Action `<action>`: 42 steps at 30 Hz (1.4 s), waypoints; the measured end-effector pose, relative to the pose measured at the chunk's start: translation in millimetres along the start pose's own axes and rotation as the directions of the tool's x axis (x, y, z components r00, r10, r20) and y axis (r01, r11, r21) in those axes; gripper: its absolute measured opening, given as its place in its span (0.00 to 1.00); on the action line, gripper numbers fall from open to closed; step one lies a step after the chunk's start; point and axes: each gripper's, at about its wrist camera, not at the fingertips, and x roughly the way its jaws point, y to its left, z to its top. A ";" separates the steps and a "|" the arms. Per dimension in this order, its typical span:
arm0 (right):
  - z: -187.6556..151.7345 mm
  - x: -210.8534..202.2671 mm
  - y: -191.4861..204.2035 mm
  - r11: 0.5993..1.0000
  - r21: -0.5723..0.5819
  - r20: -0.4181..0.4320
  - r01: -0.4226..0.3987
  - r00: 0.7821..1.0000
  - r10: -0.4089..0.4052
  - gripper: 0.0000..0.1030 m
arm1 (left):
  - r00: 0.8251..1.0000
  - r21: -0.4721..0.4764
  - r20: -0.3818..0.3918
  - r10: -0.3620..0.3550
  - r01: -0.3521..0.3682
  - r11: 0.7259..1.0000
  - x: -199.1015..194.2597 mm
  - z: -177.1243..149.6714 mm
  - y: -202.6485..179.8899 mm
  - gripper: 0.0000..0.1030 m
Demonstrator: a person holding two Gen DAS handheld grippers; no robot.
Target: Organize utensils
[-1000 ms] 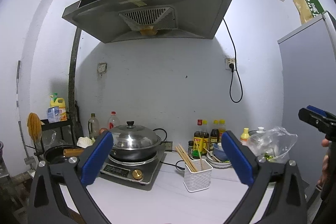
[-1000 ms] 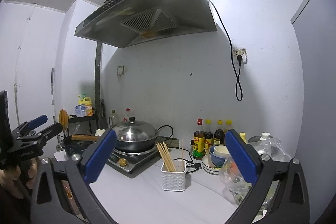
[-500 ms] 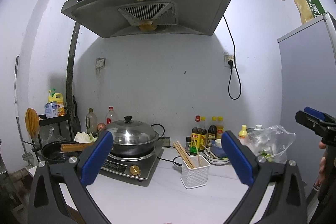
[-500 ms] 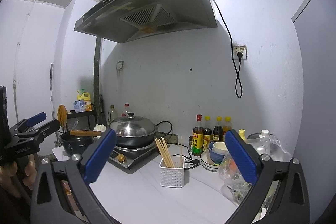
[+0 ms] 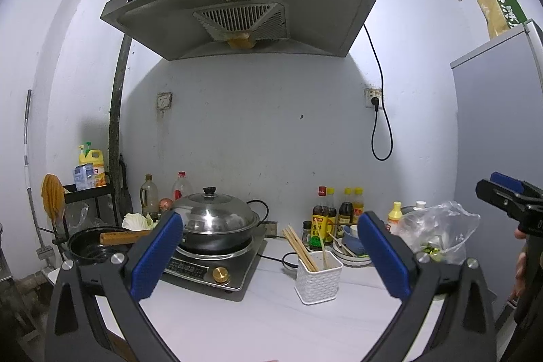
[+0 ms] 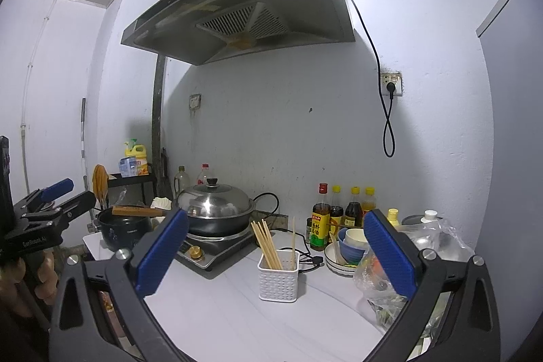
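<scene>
Both views have closed in slightly on the white holder (image 5: 318,280) of chopsticks (image 6: 266,244). Left hand-held gripper (image 5: 271,255) and right hand-held gripper (image 6: 275,251) are held wide, empty, above the surface (image 5: 258,321).

Both cameras tilt upward and pull slightly back: the hood (image 5: 244,12) sits lower in each view and the counter (image 5: 271,321) shows more bare surface. The white basket (image 6: 278,275) of chopsticks (image 6: 266,245) slides down-frame. The right gripper (image 5: 509,192) edges lower at the left view's margin.
</scene>
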 end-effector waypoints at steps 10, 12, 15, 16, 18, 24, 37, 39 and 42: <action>-0.6 2.4 1.4 1.000 -0.003 -0.006 0.002 1.000 -0.002 1.00 | 1.000 0.001 -0.012 0.003 -0.003 1.000 4.5 -0.5 0.4 1.00; -0.9 3.0 1.8 1.000 -0.004 -0.007 0.004 1.000 -0.004 1.00 | 1.000 0.008 -0.008 0.012 -0.012 1.000 5.3 -1.1 -0.7 1.00; -2.2 5.1 4.1 1.000 -0.014 -0.013 0.011 1.000 -0.011 1.00 | 1.000 0.011 -0.007 0.014 -0.014 1.000 7.0 -1.5 -1.6 1.00; -2.7 5.6 4.6 1.000 -0.017 -0.016 0.010 1.000 -0.010 1.00 | 1.000 0.010 -0.008 0.013 -0.013 1.000 7.6 -1.7 -1.3 1.00; -3.4 6.3 6.3 1.000 -0.021 -0.019 0.008 1.000 -0.008 1.00 | 1.000 0.006 -0.011 0.010 -0.010 1.000 8.7 -2.1 -0.8 1.00; -4.9 8.4 7.7 1.000 -0.023 -0.029 0.007 1.000 -0.008 1.00 | 1.000 -0.011 -0.019 0.005 -0.006 1.000 9.9 -4.1 2.3 1.00; -4.4 10.1 10.6 1.000 -0.028 -0.037 0.009 0.999 -0.010 1.00 | 0.999 -0.027 -0.038 0.009 -0.010 1.000 18.0 -6.8 3.7 1.00; -4.3 10.2 10.7 1.000 -0.027 -0.040 0.009 0.999 -0.011 1.00 | 0.999 -0.029 -0.043 0.010 -0.011 1.000 19.7 -7.5 3.5 1.00; -4.0 11.7 10.6 1.000 -0.029 -0.039 0.006 0.999 -0.008 1.00 | 0.999 -0.025 -0.040 0.011 -0.012 1.000 19.7 -7.1 2.8 1.00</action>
